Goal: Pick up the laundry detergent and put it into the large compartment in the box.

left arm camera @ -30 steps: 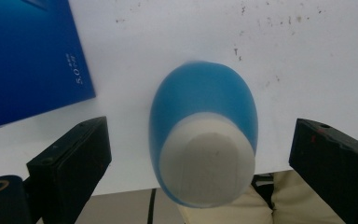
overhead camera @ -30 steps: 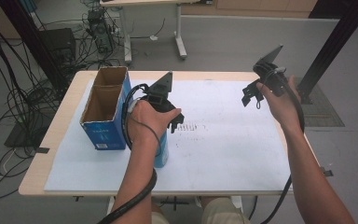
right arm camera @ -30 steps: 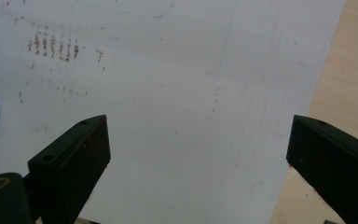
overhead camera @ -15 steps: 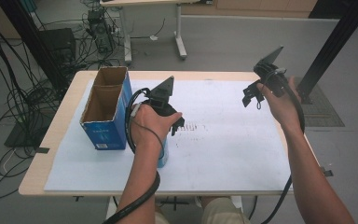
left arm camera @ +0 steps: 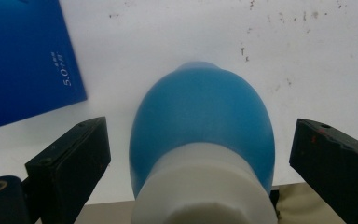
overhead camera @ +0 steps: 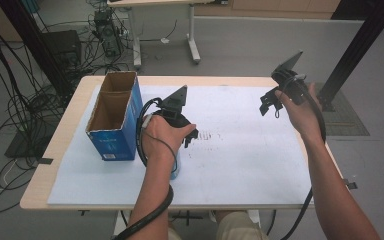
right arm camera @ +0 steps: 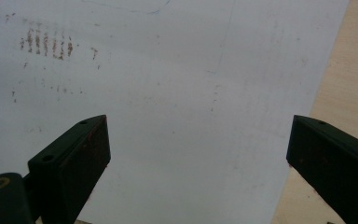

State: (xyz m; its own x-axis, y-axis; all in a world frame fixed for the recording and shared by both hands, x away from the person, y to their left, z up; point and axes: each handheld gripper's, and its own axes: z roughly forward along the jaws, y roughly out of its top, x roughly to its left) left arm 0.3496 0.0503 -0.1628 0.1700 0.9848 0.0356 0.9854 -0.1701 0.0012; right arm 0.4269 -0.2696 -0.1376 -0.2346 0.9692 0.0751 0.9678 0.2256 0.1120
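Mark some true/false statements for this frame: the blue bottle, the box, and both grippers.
1. The left gripper has its fingers spread on either side of the blue bottle, gaps showing. True.
2. The right gripper holds a bottle. False: it is open over bare white sheet.
3. The blue cardboard box stands open-topped at the table's left. True.
4. The bottle stands inside the box. False: it is on the sheet beside the box.
5. The bottle's cap is red. False: it is white.
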